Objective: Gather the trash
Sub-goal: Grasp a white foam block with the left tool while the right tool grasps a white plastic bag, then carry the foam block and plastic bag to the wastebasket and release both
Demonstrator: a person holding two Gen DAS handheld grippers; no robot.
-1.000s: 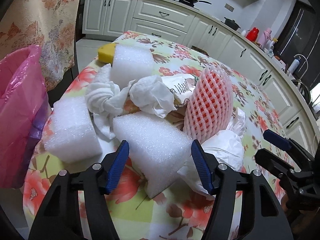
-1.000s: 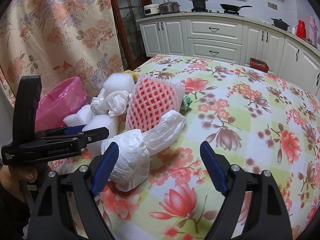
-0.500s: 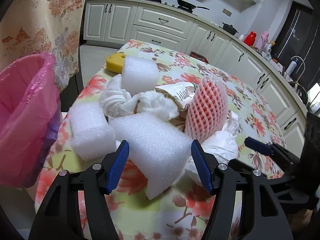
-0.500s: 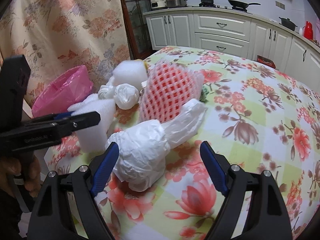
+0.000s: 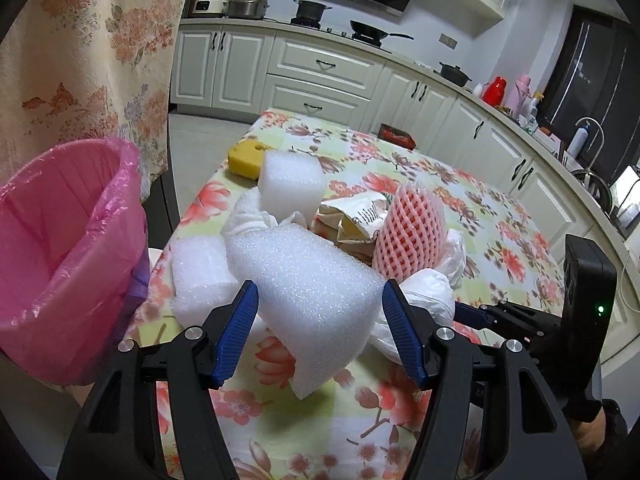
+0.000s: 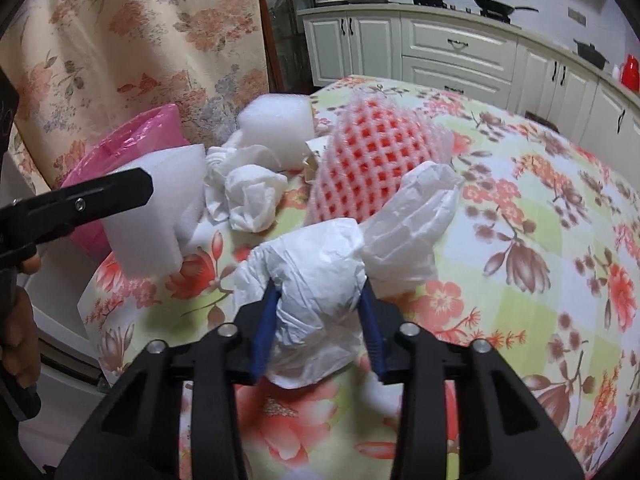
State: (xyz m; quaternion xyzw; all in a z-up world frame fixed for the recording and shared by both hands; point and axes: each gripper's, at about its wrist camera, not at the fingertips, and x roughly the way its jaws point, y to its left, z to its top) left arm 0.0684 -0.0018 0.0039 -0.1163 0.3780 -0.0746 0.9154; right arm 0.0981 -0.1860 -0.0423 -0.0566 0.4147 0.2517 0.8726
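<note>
The left gripper [image 5: 318,330] holds a large white foam block [image 5: 308,300] between its blue pads, lifted off the flowered tablecloth [image 5: 492,216]. The right gripper [image 6: 318,330] is pinched narrow on a crumpled white plastic bag [image 6: 320,276] near the table's front edge. Crowded just behind lie a pink foam fruit net [image 6: 372,168], a wad of white tissue [image 6: 250,196], a second white foam cube [image 5: 290,184], a smaller foam piece [image 5: 200,276], a printed paper wrapper [image 5: 356,220] and a yellow sponge [image 5: 244,158]. A bin lined with a pink plastic bag [image 5: 60,240] stands beside the table's left edge, close to the held foam.
</note>
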